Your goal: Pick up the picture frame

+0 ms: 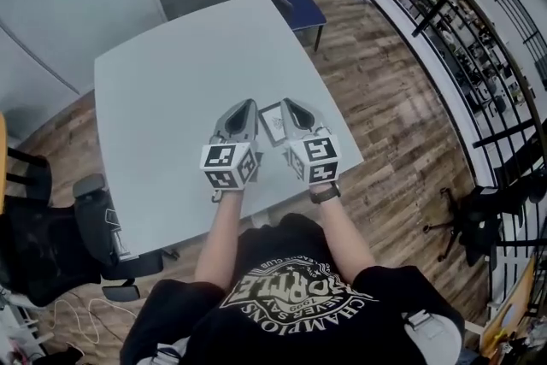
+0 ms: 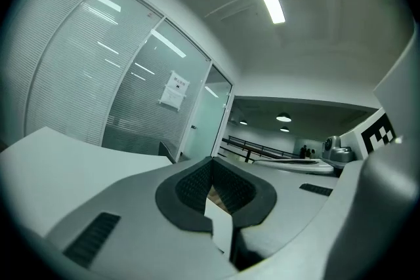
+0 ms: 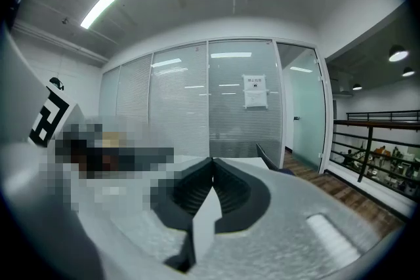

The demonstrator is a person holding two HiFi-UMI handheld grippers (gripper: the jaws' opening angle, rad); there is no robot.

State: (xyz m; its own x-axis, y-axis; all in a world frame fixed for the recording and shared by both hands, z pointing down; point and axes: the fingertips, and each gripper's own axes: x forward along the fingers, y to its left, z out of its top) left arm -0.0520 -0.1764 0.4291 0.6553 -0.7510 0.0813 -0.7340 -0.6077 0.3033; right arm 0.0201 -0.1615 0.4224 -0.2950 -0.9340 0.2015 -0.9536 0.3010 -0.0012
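A small picture frame [image 1: 273, 124] shows between the tips of two hand-held grippers above a grey table [image 1: 162, 90]. Whether it rests on the table or is lifted cannot be told. The left gripper [image 1: 246, 108] and right gripper [image 1: 292, 107] each have their jaws clenched together on nothing.

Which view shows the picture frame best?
The head view: the frame shows whole, between the tips of the left gripper and right gripper. Neither gripper view shows it clearly; each shows mainly its own shut jaws.
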